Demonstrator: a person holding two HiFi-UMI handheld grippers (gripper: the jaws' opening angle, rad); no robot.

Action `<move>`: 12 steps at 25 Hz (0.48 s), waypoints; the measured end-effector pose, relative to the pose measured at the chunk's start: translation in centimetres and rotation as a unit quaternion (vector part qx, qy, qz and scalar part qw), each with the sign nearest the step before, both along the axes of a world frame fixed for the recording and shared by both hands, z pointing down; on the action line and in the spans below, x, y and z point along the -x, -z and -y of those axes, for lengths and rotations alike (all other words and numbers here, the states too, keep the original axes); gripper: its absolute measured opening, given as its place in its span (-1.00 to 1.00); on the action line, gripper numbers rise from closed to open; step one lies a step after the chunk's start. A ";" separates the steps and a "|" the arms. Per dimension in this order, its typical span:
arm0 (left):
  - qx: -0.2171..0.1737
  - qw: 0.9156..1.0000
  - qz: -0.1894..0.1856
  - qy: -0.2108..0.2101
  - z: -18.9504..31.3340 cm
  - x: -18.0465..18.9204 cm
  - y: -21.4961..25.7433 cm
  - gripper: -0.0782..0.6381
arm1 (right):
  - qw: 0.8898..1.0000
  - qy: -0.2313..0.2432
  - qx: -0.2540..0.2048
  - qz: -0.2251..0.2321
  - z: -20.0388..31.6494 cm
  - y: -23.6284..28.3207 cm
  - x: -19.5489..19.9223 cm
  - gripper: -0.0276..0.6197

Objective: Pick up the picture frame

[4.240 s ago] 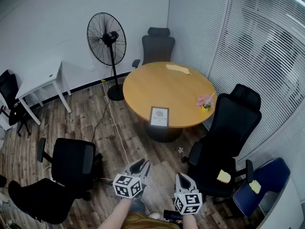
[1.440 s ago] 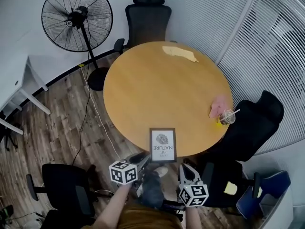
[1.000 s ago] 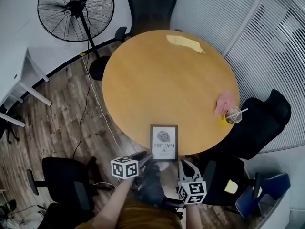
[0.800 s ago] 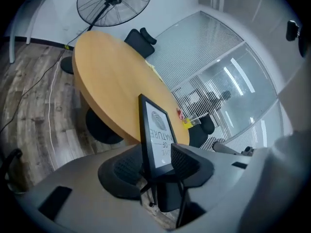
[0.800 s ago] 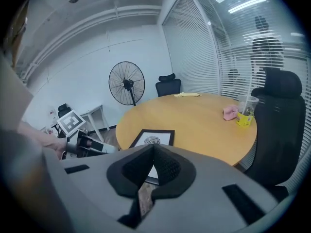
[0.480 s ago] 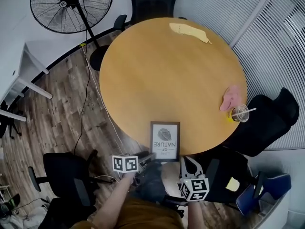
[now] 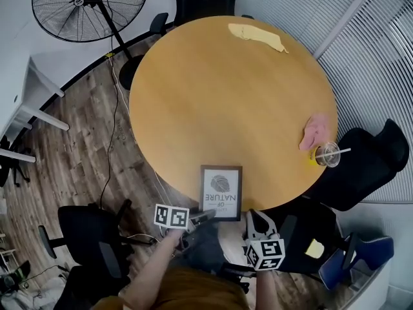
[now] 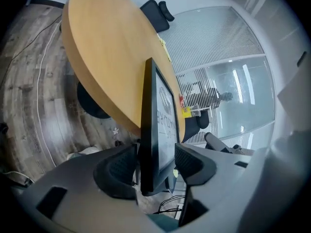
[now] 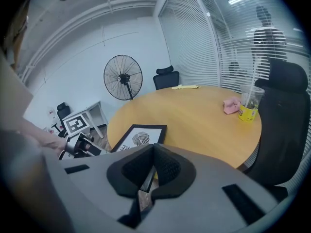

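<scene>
The picture frame (image 7: pixel 221 192), black-edged with a white print, lies flat at the near edge of the round wooden table (image 7: pixel 226 102). My left gripper (image 7: pixel 201 216) is at the frame's near left corner. In the left gripper view the frame (image 8: pixel 154 110) stands edge-on between the jaws of the left gripper (image 8: pixel 156 157). They are opening, with a gap showing on the print side. My right gripper (image 7: pixel 257 219) hangs just off the table's edge, right of the frame, its pads together and empty. In the right gripper view the frame (image 9: pixel 141 137) lies just beyond the right gripper (image 9: pixel 154 149).
A plastic cup with a straw (image 7: pixel 328 154) and a pink cloth (image 7: pixel 314 131) sit at the table's right edge, a yellow rag (image 7: pixel 257 36) at its far side. Black office chairs (image 7: pixel 90 237) (image 7: pixel 361 166) flank me. A standing fan (image 7: pixel 90 5) is at the far left.
The left gripper has come forward and sunk to the frame's near corner, rolling as it went, and its jaws have widened. The right gripper has edged towards the table. The frame has not moved.
</scene>
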State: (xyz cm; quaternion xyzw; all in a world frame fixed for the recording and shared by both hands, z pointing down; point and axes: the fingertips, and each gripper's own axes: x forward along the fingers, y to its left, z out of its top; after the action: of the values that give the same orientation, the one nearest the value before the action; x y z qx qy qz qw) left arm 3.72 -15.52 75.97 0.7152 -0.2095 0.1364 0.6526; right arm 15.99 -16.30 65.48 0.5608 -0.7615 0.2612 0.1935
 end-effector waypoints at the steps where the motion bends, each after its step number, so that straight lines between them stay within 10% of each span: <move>1: 0.000 1.000 0.003 -0.006 0.0 -0.1 -0.1 -0.07 | 1.000 0.000 0.000 0.000 0.1 0.0 -0.1 -0.87; 12: 0.015 1.000 0.006 -0.013 0.0 -0.9 -0.4 -0.34 | 1.000 -0.011 0.002 0.005 0.0 -0.1 -1.1 -0.87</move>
State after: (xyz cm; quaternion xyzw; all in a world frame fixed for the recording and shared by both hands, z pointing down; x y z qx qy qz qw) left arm 4.59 -15.52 76.33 0.7071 -0.2020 0.1519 0.6604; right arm 17.08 -16.31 65.57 0.5675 -0.7557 0.2678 0.1876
